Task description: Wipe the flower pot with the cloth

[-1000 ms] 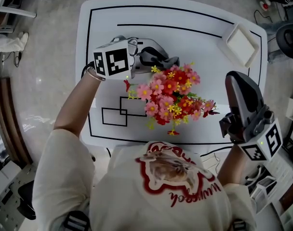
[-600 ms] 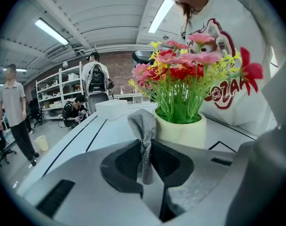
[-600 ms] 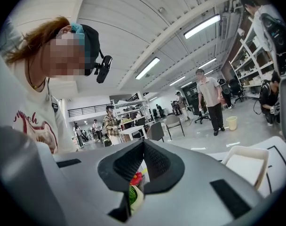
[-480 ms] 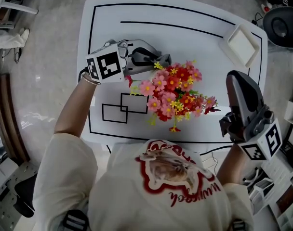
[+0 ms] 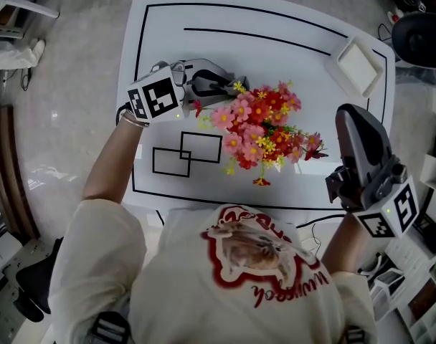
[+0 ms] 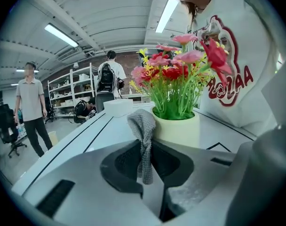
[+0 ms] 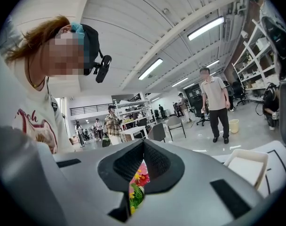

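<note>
Nudged left since a sec ago, left gripper [image 5: 229, 86] clamps grey cloth [image 6: 143, 126] just beside cream flower pot [image 6: 178, 132], mid table [image 5: 275, 20]; right gripper [image 5: 349, 117], jaws together & empty, hangs off table's near-right edge.

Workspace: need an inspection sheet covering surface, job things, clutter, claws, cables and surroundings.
Surface: white table with black line markings, mostly bare.
Job's things: cream flower pot with red, pink and yellow flowers; grey cloth hangs just beside the pot's rim, contact not clear.
Clutter: white square tray at the far right corner.
Grippers: left claw shut on the cloth; right claw shut, nothing in it, held off to the right of the flowers.
Cables: thin cables on the floor by the near edge.
Surroundings: open workshop, shelves, a person standing on the floor.
</note>
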The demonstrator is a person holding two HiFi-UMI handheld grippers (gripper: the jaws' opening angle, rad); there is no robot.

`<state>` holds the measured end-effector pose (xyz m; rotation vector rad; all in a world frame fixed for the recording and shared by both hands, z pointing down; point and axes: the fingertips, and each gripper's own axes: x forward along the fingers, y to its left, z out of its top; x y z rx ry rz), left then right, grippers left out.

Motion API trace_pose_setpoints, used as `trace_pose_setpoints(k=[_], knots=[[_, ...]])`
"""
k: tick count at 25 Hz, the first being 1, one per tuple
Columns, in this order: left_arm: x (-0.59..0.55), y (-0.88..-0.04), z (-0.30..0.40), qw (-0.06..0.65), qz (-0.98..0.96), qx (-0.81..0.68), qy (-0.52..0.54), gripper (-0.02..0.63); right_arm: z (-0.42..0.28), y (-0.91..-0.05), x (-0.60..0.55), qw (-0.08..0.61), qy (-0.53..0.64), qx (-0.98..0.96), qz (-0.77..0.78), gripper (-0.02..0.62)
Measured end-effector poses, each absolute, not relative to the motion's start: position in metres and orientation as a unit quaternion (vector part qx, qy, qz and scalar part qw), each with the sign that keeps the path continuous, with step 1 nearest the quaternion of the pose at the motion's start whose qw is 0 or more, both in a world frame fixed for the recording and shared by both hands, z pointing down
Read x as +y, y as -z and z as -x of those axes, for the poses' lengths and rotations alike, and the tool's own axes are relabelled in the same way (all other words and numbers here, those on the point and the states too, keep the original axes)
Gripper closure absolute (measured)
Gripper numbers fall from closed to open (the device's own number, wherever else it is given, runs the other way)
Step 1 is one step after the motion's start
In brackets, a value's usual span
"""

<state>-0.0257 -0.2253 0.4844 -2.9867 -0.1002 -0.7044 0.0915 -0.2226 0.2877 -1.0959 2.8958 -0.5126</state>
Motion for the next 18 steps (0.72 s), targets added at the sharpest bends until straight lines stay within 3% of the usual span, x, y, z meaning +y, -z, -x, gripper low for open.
trace_pose_setpoints(k=[18], knots=[[-0.214, -0.482, 0.043, 0.028, 0.973, 0.024, 0.23, 0.551, -0.085, -0.279, -0.197, 0.004, 0.152, 0.924, 0.351, 0.595]])
